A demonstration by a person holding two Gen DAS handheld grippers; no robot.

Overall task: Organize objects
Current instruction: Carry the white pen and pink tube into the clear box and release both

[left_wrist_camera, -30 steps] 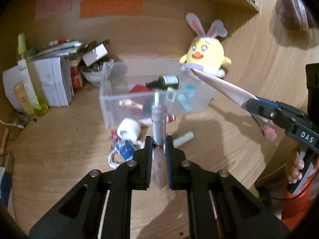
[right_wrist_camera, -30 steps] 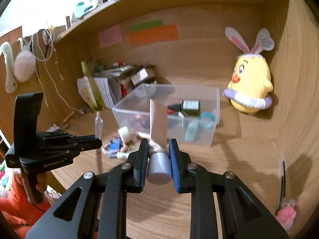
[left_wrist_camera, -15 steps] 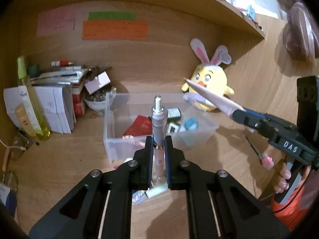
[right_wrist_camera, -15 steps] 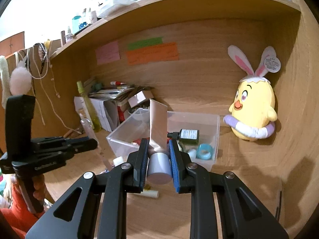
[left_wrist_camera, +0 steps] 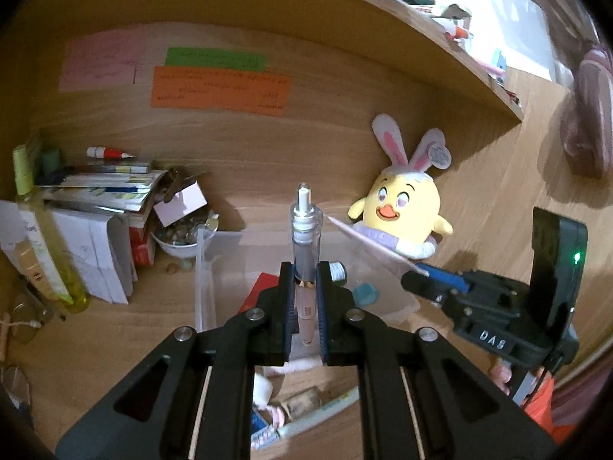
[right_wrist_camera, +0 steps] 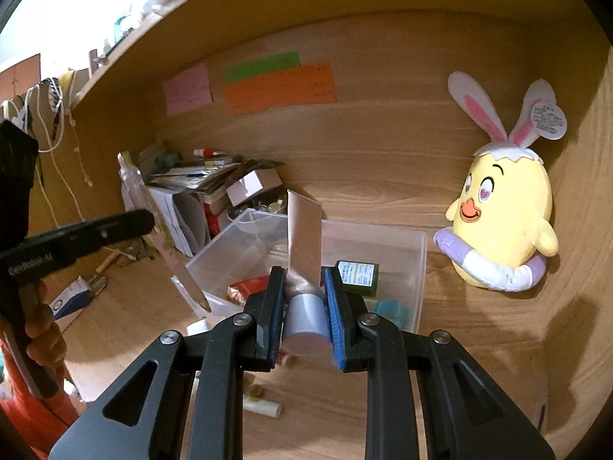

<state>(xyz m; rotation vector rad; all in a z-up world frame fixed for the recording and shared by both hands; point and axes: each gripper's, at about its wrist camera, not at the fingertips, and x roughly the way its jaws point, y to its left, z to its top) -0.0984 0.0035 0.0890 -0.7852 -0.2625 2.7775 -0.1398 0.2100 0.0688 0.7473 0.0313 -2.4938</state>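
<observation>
1. The left gripper (left_wrist_camera: 304,299) is clamped on a slim clear pump bottle (left_wrist_camera: 304,237), its pads pressing the lower barrel on both sides with almost no gap between them.
2. The bottle stands upright in the grip, white nozzle at the top, its pale liquid-filled lower part running down between the pads.
3. It hangs in the air in front of the clear plastic bin (left_wrist_camera: 214,268), touching neither the bin nor the desk.
4. The right gripper (right_wrist_camera: 305,306) is closed on a cosmetic tube (right_wrist_camera: 303,241), the pads squeezing the tube just above its silver-grey cap (right_wrist_camera: 306,326).
5. The tube points away from the camera with its flat crimped end uppermost and its cap toward the lens; it is lifted clear above the near wall of the bin.
6. In the left wrist view the right gripper shows at the right edge with the tube's flat end reaching toward the bin; in the right wrist view the left gripper shows at the left, bottle slanting down.
7. The bin already contains a dark green bottle (right_wrist_camera: 358,278), a red packet (right_wrist_camera: 249,285) and a teal item (right_wrist_camera: 390,312).
8. A few small tubes (right_wrist_camera: 262,408) lie loose on the wooden desk (right_wrist_camera: 479,345) in front of the bin.
9. A yellow chick plush with bunny ears (right_wrist_camera: 505,214) sits to the right of the bin, against the back wall.
</observation>
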